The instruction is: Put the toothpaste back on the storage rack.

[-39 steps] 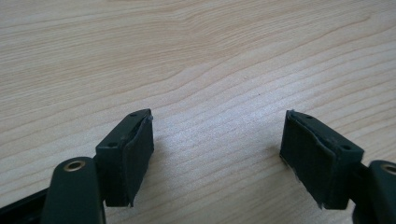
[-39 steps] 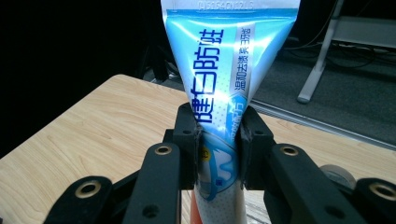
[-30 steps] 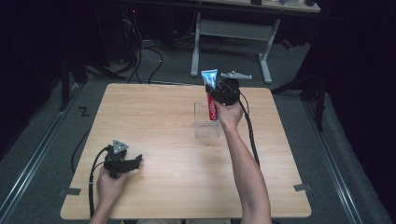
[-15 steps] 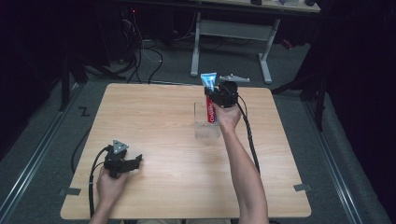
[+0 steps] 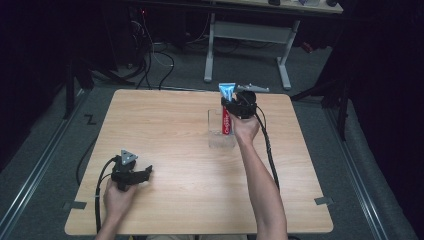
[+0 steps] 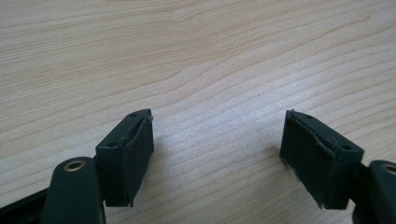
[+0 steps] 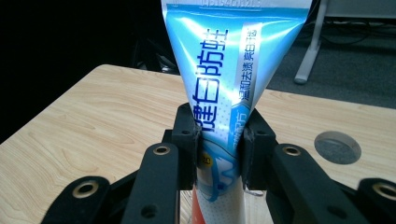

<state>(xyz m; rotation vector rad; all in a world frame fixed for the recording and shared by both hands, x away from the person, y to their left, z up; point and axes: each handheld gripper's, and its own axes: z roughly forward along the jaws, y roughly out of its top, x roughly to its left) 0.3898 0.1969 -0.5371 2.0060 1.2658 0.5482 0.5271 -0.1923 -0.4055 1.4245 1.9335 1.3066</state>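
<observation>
A blue, white and red toothpaste tube (image 5: 226, 121) stands upright, its lower end inside a clear plastic cup (image 5: 221, 141) at the far middle of the wooden table (image 5: 165, 125). My right gripper (image 5: 230, 105) is shut on the tube's upper half. In the right gripper view both pads press the tube (image 7: 229, 70) between the jaws of the right gripper (image 7: 219, 140). My left gripper (image 5: 145, 174) rests on the table at the near left. In the left gripper view the left gripper (image 6: 217, 144) is open over bare wood with nothing between its jaws.
A round grey cap (image 7: 337, 147) is set flush in the tabletop near the far right corner. Beyond the table's far edge stand a white desk frame (image 5: 250, 35) and loose cables (image 5: 160, 60) on the dark floor.
</observation>
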